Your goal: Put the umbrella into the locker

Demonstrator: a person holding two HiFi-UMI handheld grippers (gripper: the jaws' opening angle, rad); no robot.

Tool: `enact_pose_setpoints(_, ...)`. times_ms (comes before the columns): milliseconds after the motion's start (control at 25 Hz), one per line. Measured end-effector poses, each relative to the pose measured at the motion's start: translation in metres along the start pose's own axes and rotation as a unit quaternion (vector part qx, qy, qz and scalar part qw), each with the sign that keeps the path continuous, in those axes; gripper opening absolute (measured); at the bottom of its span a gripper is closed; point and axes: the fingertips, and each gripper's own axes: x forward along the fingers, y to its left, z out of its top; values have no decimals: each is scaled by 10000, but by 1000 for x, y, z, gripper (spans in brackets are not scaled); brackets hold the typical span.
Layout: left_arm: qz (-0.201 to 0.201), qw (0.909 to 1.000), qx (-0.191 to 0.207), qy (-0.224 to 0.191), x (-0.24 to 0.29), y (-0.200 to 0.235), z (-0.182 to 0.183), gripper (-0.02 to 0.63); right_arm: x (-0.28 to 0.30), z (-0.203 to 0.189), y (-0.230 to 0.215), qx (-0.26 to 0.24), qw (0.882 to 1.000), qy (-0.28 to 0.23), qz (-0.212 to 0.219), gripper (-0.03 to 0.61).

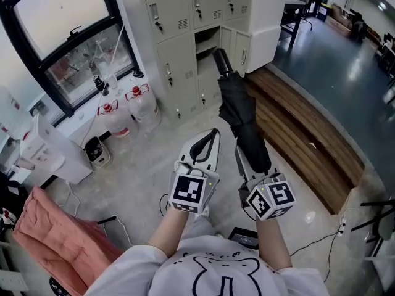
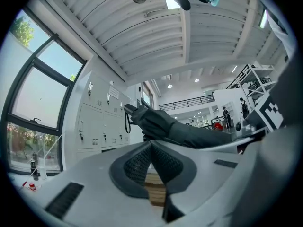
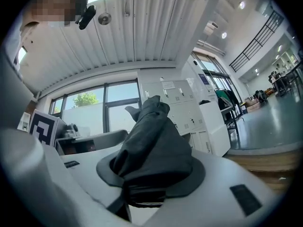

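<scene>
Right claw [image 1: 252, 168] is clamping the folded umbrella [image 1: 237, 106], its handle pointing at the locker's [image 1: 173, 17] open compartment [image 1: 207, 42], top centre, umbrella outside. Left claw [image 1: 212, 137] is hovering pinched together, empty.

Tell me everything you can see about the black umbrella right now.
The umbrella is black and folded, its fabric loosely bunched. The right gripper is clamped on its near end, holding it out in the air, pointing away from the person toward the grey lockers. Its far end is a dark cylindrical handle with a wrist loop hanging. Nothing else touches it; it is not yet inside a locker.
</scene>
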Motion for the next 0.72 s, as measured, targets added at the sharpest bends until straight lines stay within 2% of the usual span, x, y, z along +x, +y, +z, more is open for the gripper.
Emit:
enact_pose_setpoints(560, -178, 9998, -5, 3, 81, 113, -9, 5, 139, -6, -32, 102, 9989, 191, -405, 189)
enact_pose_setpoints(720, -132, 9998, -150, -20, 99, 139, -15, 3, 169, -8, -37, 124, 9985, 224, -490, 189)
